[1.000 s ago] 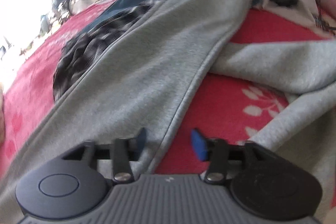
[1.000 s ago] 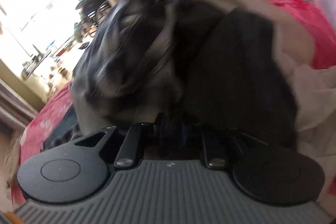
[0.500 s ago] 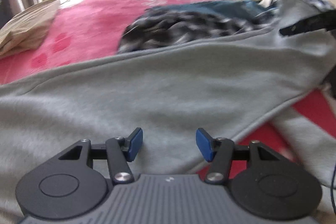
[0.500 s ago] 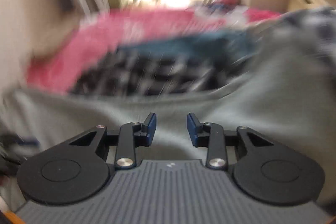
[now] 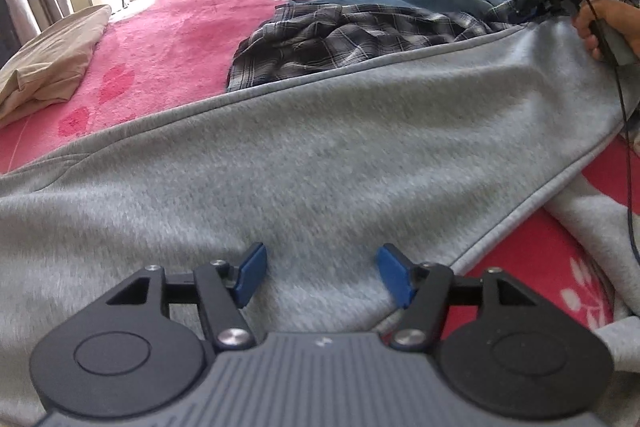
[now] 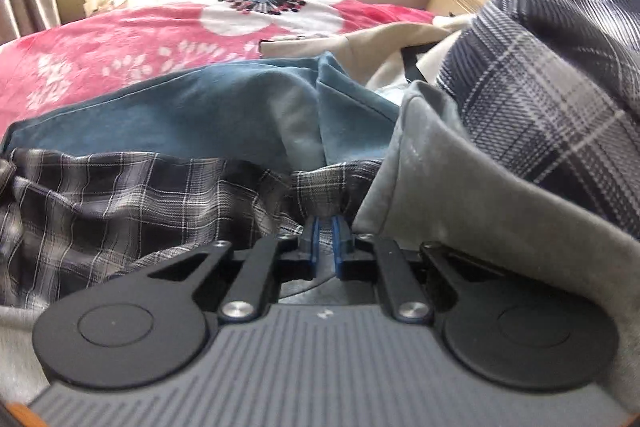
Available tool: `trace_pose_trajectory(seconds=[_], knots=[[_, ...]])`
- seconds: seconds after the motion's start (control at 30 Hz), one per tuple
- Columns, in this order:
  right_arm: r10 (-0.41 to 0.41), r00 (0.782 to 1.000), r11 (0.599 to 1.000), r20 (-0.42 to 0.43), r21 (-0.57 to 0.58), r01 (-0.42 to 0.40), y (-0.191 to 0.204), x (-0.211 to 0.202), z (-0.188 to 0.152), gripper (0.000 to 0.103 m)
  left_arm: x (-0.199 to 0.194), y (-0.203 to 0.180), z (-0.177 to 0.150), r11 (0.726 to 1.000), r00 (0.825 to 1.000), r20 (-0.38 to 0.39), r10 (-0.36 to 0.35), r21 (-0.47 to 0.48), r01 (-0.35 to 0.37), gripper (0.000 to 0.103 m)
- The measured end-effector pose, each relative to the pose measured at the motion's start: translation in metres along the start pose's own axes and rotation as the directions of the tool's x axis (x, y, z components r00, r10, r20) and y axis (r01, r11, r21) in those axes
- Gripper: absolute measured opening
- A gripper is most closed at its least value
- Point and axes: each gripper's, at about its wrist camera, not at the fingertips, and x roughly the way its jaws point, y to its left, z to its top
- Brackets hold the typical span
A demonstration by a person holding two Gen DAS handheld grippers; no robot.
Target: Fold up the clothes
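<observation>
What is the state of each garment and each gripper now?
grey sweatshirt: spread across the bed, unfolded
checked shirt: crumpled
blue garment: rumpled, unfolded
beige garment: lying apart, folded loosely
left gripper: open over the sweatshirt
right gripper: fingers nearly together; grip unclear

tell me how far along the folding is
Barely begun. Done: only a beige garment lies apart at the edge of the bed. In hand: the left gripper is open over the spread grey sweatshirt; the right gripper looks shut at its far edge. Left: folding that sweatshirt, plus the crumpled plaid shirt and blue garment.
</observation>
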Motion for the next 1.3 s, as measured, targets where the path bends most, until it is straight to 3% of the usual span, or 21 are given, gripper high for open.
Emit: trace_pose_trajectory(seconds=[0.1,0.27,0.4,0.5,0.63,0.73,0.87,0.97,1.03,1.07,1.13,1.2,1.23,1.3], knots=[[0.050,0.998,0.997,0.037,0.064,-0.053,0.001,-0.031,-0.005,0.012,-0.012,0.009,0.002,1.000,1.000,0.003,0.007,-0.018,-0.007,0.065],[0.250,0.961,0.959,0.115,0.109,-0.262,-0.006,-0.138,-0.034,0.046,-0.051,0.044,-0.005,0.993,0.999,0.028,0.026,-0.120,-0.022,0.067],[0.378,0.925,0.914,0.043,0.139,-0.380,-0.013,-0.205,-0.075,0.058,-0.097,0.089,-0.033,0.962,0.998,0.017,0.057,-0.270,-0.051,0.068],[0.394,0.919,0.900,-0.021,0.213,-0.381,-0.022,-0.232,-0.114,0.062,-0.134,0.120,-0.063,0.927,0.995,-0.013,0.103,-0.361,-0.100,0.070],[0.388,0.915,0.876,-0.112,0.352,-0.329,-0.040,-0.244,-0.170,0.069,-0.181,0.157,-0.118,0.862,0.981,-0.079,0.176,-0.468,-0.192,0.071],[0.408,0.892,0.840,-0.195,0.464,-0.282,-0.047,-0.234,-0.211,0.076,-0.204,0.178,-0.163,0.785,0.967,-0.156,0.202,-0.564,-0.255,0.071],[0.453,0.857,0.731,-0.246,0.653,-0.199,-0.059,-0.216,-0.270,0.079,-0.228,0.194,-0.214,0.678,0.948,-0.226,0.224,-0.662,-0.318,0.071],[0.500,0.838,0.647,-0.219,0.738,-0.193,-0.057,-0.202,-0.296,0.079,-0.237,0.201,-0.235,0.640,0.945,-0.235,0.228,-0.695,-0.327,0.071],[0.532,0.824,0.589,-0.195,0.784,-0.194,-0.053,-0.193,-0.310,0.079,-0.234,0.204,-0.241,0.634,0.943,-0.250,0.217,-0.698,-0.331,0.070],[0.550,0.815,0.561,-0.182,0.804,-0.199,-0.049,-0.188,-0.316,0.079,-0.233,0.201,-0.238,0.655,0.943,-0.240,0.232,-0.678,-0.334,0.070],[0.552,0.816,0.564,-0.170,0.797,-0.215,-0.039,-0.185,-0.318,0.074,-0.231,0.195,-0.233,0.693,0.940,-0.219,0.260,-0.636,-0.340,0.070],[0.535,0.829,0.595,-0.162,0.770,-0.233,-0.031,-0.189,-0.315,0.037,-0.223,0.187,-0.225,0.718,0.941,-0.207,0.269,-0.608,-0.339,0.070],[0.545,0.827,0.574,-0.142,0.782,-0.244,-0.031,-0.193,-0.314,0.011,-0.219,0.184,-0.220,0.730,0.941,-0.200,0.273,-0.593,-0.339,0.070],[0.547,0.831,0.540,-0.097,0.800,-0.262,-0.031,-0.207,-0.312,0.010,-0.211,0.176,-0.212,0.753,0.941,-0.187,0.282,-0.564,-0.338,0.070]])
